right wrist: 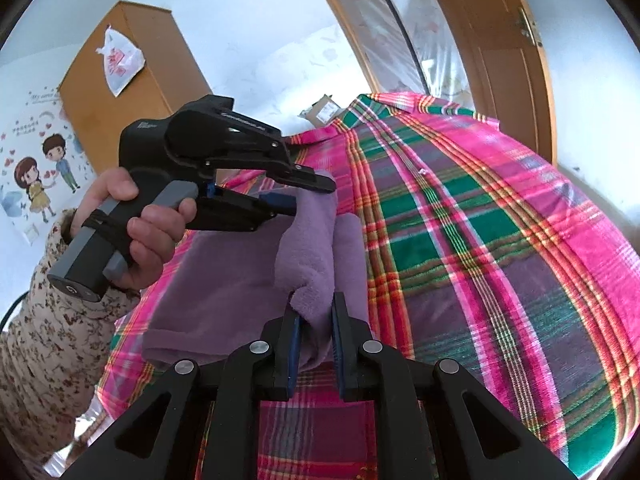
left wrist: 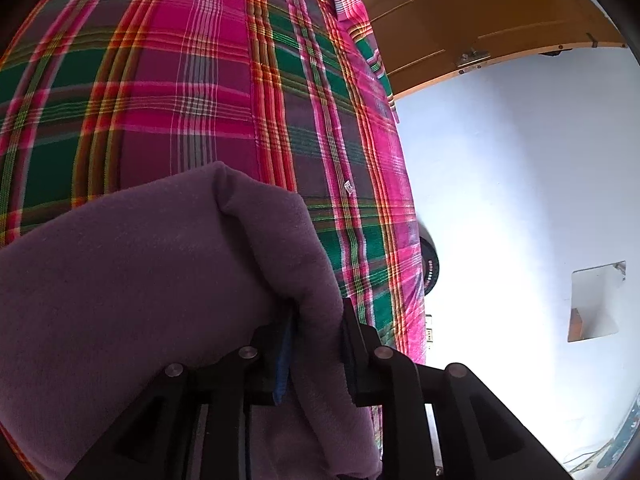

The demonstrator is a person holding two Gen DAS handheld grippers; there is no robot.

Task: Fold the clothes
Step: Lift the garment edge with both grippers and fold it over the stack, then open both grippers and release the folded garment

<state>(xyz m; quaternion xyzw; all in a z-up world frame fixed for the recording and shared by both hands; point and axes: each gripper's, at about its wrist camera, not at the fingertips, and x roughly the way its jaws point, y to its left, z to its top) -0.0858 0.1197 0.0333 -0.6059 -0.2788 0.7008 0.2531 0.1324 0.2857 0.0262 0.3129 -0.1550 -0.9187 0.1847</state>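
Right wrist: both grippers (right wrist: 314,334) clamping purple cloth (right wrist: 308,248).

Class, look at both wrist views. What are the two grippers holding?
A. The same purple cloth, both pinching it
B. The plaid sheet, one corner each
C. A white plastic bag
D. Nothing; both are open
A: the right gripper and the left gripper each clamp the purple cloth, lifted above the plaid sheet.

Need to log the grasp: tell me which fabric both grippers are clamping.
The plain purple fleece cloth, held by the left gripper and right gripper. The pink-green plaid sheet lies flat beneath, ungripped.
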